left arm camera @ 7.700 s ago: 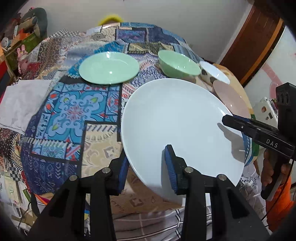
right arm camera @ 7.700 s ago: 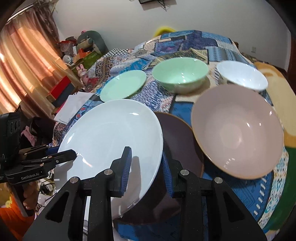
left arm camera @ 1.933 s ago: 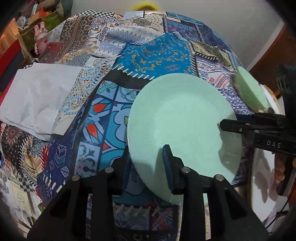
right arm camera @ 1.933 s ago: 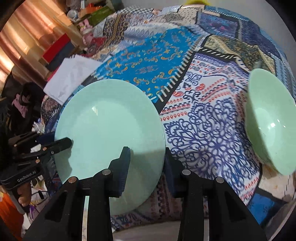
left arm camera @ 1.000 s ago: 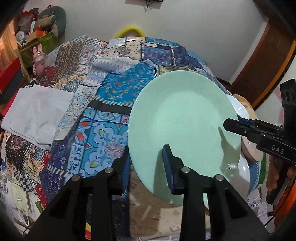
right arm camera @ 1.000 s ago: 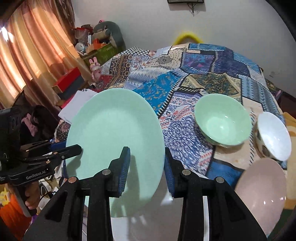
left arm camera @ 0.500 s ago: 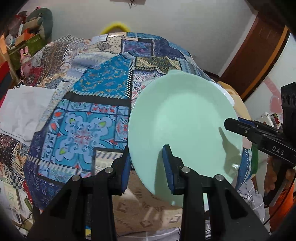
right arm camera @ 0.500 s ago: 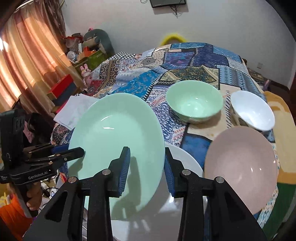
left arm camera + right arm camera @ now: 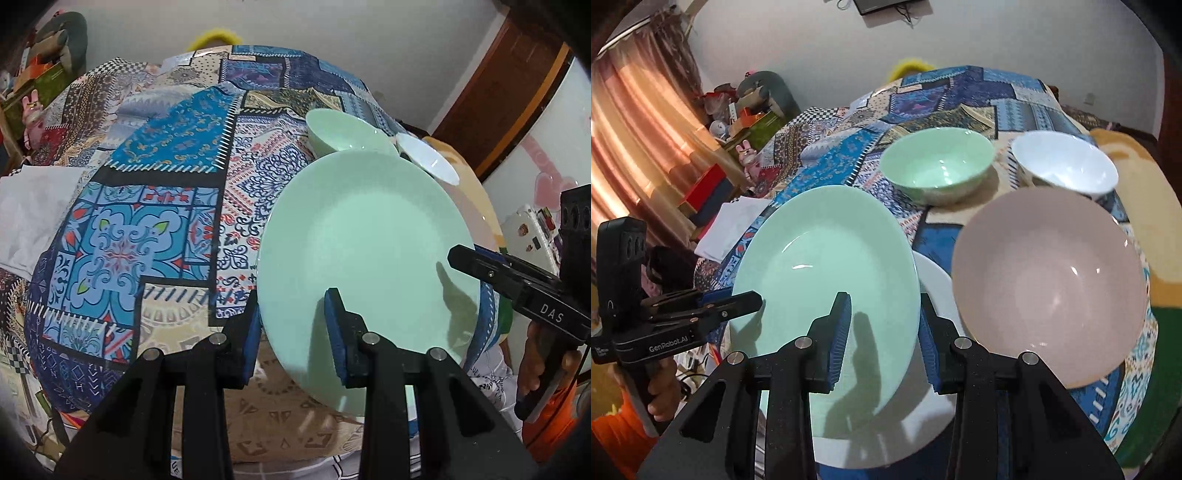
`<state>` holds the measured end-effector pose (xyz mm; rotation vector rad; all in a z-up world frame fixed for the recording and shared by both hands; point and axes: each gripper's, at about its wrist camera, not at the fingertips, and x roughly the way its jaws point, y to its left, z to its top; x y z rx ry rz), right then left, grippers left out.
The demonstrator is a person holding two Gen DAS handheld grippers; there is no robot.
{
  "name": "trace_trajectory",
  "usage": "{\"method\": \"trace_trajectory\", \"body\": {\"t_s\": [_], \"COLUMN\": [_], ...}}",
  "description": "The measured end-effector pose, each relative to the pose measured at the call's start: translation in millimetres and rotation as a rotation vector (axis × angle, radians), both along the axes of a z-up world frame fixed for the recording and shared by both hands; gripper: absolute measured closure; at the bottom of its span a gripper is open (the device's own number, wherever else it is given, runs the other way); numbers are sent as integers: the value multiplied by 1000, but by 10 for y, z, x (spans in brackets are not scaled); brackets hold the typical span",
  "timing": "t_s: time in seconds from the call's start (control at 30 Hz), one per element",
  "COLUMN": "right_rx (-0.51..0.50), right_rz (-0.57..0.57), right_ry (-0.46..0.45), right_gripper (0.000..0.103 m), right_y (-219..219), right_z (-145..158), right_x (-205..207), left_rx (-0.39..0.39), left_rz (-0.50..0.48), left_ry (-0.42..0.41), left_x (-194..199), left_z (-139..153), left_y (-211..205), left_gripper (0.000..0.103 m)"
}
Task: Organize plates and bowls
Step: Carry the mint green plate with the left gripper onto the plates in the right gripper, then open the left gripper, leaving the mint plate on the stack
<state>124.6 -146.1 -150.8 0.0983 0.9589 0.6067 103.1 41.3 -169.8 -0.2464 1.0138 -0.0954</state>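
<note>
Carrying the green plate (image 9: 827,280) between both claws, I have brought it back from the far part of the quilt to the near edge: two seconds ago it lay flat on the patterned cover, and half a second ago it was already over the stack, so the last stretch is a small drop and a levelling.

My left gripper (image 9: 291,328) is clamped on the plate's near-left rim, one pad above and one below; my right gripper (image 9: 882,325) pinches the opposite rim the same way.

In the right view the plate hangs just above the white plate (image 9: 934,284), whose edge peeps out on the right and below. I think there is still a gap between them, though the fisheye makes that hard to be sure of.

The pink bowl (image 9: 1049,291) sits just beside the stack, with the green bowl (image 9: 938,170) and white bowl (image 9: 1063,166) behind it.

So the plate stack is nearly built. What remains, as I judge it, is setting this one down centred, letting go, then nesting the bowls.
</note>
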Motion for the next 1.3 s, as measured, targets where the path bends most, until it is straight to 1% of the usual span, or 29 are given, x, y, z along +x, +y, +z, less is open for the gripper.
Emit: {"method": "trace_trajectory", "body": {"t_s": [0.13,0.37,0.47,0.6,0.7,0.87,1.3], "right_rx": [4,28,30,40,26,17,25], "right_rz": [-3,-18,-29,-35,-30,-37,-55], "right_ry": [10,28,30,52,69,54,51], "right_gripper": [70,70,69,68,68,68,68], "right_y": [-32,-96,-127,-148,-142,-167,-269], "right_z": [-67,-169,-197,-254,-288,-265,-211], "right_x": [-47,-83,-99,-91,-80,-103,-183], "left_rx": [10,25,26,50,51,58,71], "left_rz": [-7,-14,-24,-25,-24,-24,-26], "left_ry": [13,60,68,73,80,96,86], "left_x": [9,2,11,28,44,96,117], "left_z": [-47,-175,-205,-233,-241,-297,-301], "left_y": [-45,-107,-128,-171,-175,-193,-198], "left_gripper": [70,70,70,70,70,70,70]}}
